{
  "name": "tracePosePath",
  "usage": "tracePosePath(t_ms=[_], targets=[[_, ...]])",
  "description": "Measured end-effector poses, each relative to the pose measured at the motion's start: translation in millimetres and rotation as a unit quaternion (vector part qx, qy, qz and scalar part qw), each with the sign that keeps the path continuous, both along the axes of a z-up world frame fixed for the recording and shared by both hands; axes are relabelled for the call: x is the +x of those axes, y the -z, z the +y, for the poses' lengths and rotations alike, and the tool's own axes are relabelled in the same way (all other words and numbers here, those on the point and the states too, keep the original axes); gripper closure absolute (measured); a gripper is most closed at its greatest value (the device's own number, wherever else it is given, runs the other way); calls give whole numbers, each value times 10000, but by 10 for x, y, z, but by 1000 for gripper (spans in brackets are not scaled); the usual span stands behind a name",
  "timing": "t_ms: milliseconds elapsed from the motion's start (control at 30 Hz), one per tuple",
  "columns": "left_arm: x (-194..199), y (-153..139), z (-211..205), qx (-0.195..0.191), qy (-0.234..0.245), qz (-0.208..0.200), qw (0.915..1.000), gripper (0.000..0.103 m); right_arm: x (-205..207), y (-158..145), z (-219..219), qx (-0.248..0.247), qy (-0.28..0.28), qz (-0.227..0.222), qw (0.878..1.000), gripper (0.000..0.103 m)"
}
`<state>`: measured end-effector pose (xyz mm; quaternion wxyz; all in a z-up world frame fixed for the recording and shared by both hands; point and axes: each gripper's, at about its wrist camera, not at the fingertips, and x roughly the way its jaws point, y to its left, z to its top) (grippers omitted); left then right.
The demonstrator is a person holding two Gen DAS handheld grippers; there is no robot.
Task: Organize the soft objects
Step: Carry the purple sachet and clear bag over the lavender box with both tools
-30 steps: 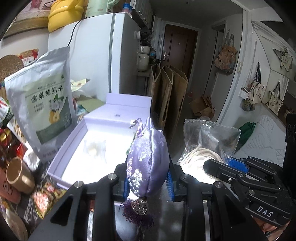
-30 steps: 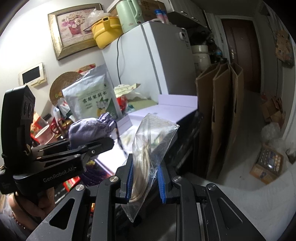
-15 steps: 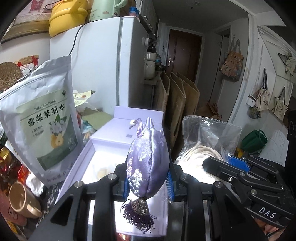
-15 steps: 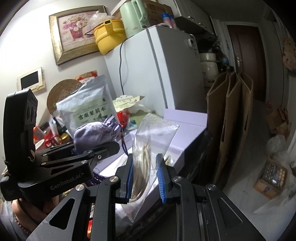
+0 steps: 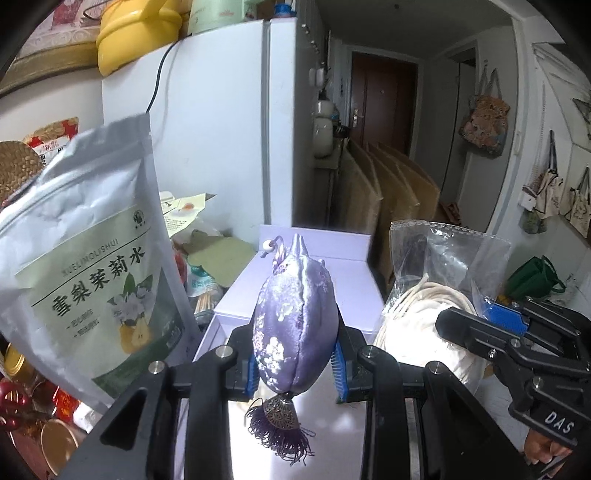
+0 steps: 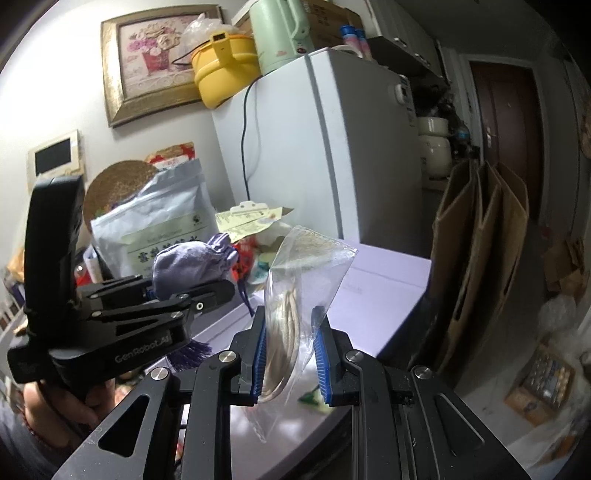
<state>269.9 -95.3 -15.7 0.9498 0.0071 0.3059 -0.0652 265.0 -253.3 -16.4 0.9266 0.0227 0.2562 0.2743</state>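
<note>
The left claw (image 5: 297, 363) is clenched on a purple embroidered sachet (image 5: 295, 325), held upright between the blue pads, its drawstring neck and white bead at the top and a metal cap with a purple tassel (image 5: 280, 434) hanging below the fingers. The right claw (image 6: 290, 350) is clenched on a clear plastic bag (image 6: 306, 280) containing a coil of pale cord (image 6: 284, 332); the bag's perforated upper edge rises above the pads and its lower corner hangs beneath them. Both items are carried above an open lilac gift box (image 5: 325, 254) on the cluttered surface, the bag just to the right of the sachet in the left wrist view. To the left stands a silver and green pouch (image 5: 85, 258) printed with a pear and flowers. Behind the box is a white refrigerator (image 6: 314, 147) carrying a yellow pot (image 6: 225, 66) and a pale green kettle (image 6: 280, 33); flat brown cardboard (image 6: 480, 240) leans beside it.
</note>
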Motion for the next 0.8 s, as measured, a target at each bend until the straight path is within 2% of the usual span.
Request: tracePosePath(t_ms=[233,433,567,800], targets=[[256,239,94,205,-109,318,9992,73,271,196,207,-224,-24,214,9995,80],[381,460,218,233,-236,643,9974,73,393,385,341,-346,-96,448,9984,80],[444,609,240,407,-288,895,9947,73,461,497,406,-465,-94,633,9969,80],[572,835,339,460,-395,1364,9888,73,583,667,413,-440,-32,935,9946,80]])
